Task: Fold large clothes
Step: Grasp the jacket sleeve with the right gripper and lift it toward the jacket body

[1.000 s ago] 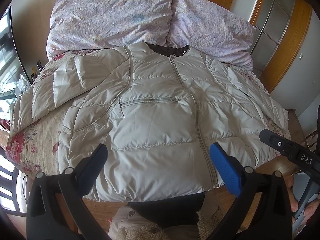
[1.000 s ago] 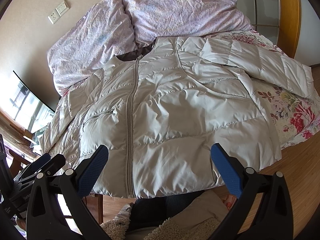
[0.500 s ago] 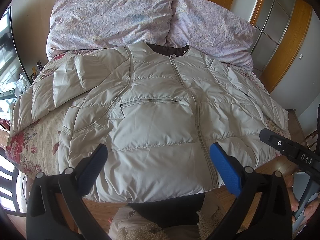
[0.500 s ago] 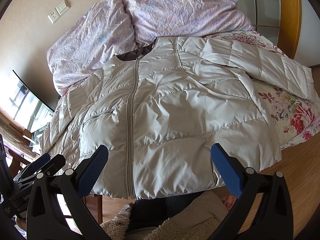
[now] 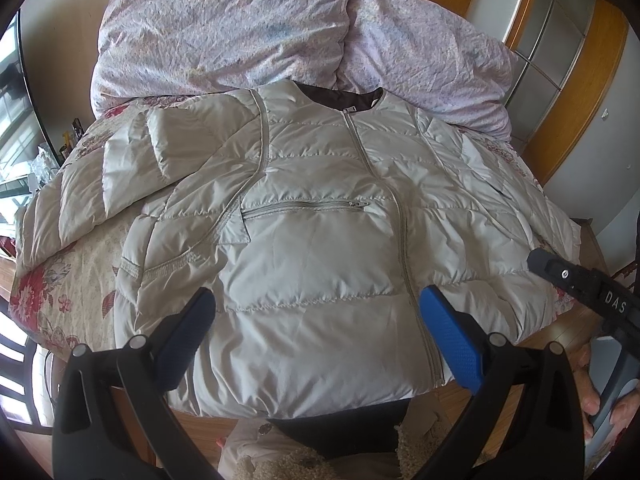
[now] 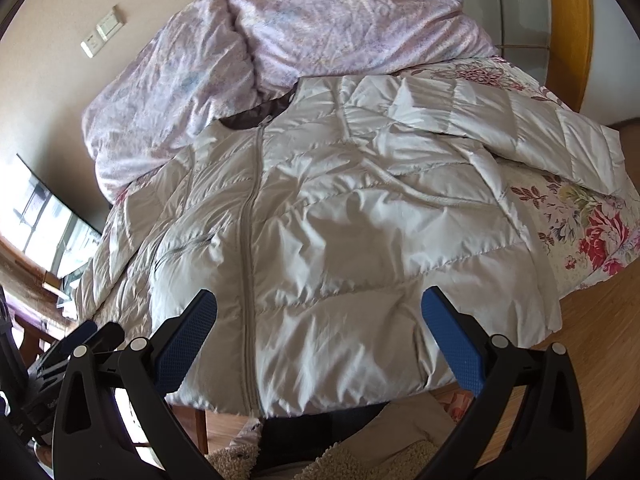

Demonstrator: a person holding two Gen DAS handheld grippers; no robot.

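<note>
No change from the earlier frames: both grippers hold the same pose, nothing on the bed has shifted.

Left gripper [image 5: 316,320]: blue-padded fingers spread wide, holding nothing, hovering over the hem of the pale grey quilted puffer jacket [image 5: 320,248]. Right gripper [image 6: 320,320]: same, wide apart and empty, over the hem on the other side of the front zip.

Jacket lies face up and zipped just ahead of both grippers, hem nearest, dark-lined collar farthest, on the floral bedspread [image 5: 68,280]. Beyond the collar, two crumpled lilac pillows [image 5: 224,28].

Left view only: zipped chest pocket, one sleeve lying out to the left, the right gripper's black body [image 5: 588,292] at right edge with fingers of the person's hand [image 5: 592,404] on it. Right view only: the other sleeve stretched to the far right, white wall switch plate [image 6: 102,32], the left gripper's body at lower left.

Cut off: jacket hem disappears under the gripper frames; dark trousers and fleecy cloth at bottom edge are only partly visible.
</note>
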